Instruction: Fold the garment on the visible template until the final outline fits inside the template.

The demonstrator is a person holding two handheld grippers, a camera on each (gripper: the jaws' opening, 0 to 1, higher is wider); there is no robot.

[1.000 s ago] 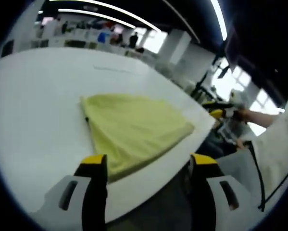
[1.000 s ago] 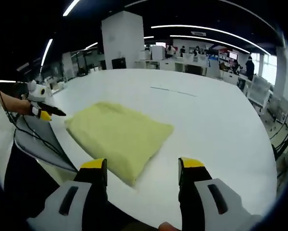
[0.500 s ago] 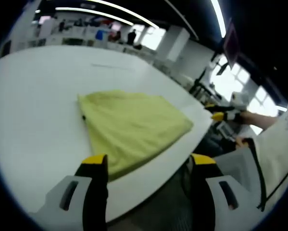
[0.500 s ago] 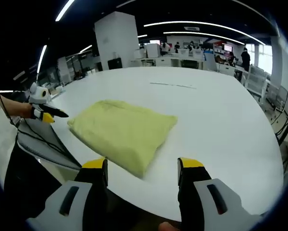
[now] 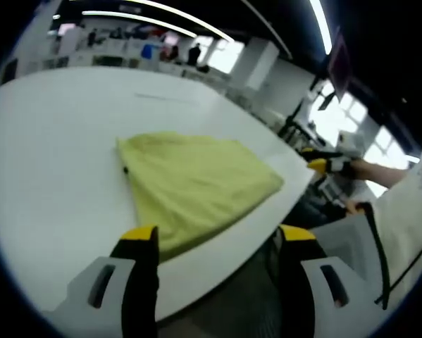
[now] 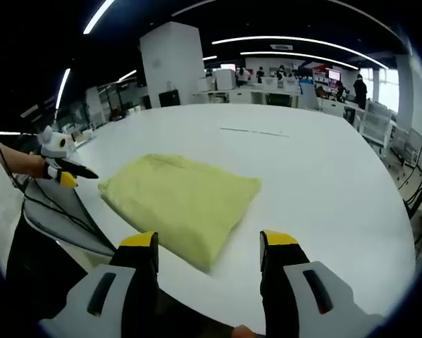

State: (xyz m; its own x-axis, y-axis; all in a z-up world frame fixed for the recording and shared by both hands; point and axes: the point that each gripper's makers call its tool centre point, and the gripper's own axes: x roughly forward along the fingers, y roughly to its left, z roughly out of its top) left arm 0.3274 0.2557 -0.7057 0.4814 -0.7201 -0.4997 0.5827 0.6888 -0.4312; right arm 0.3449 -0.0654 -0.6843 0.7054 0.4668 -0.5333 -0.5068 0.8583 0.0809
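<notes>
A yellow-green garment (image 5: 196, 184) lies folded into a compact, roughly four-sided shape on the white table (image 5: 48, 148), close to its near edge. My left gripper (image 5: 219, 239) hovers over that edge, open, gripping nothing. In the right gripper view the same garment (image 6: 182, 201) lies flat ahead of my right gripper (image 6: 209, 243), whose jaws also stand wide apart and hold nothing. Each gripper appears small in the other's view, held by a hand: the right gripper (image 5: 328, 164) and the left gripper (image 6: 61, 171). A faint thin line (image 6: 253, 132) is marked on the table beyond the garment.
The white table (image 6: 323, 183) stretches far beyond the garment. A grey curved surface (image 6: 63, 211) and black cables (image 5: 377, 246) hang by the near edge, beside a white sleeve (image 5: 415, 204). Desks, a white pillar (image 6: 170, 63) and people stand in the background.
Both views have shifted slightly with the hands. The garment lies as before, and both grippers stay open.
</notes>
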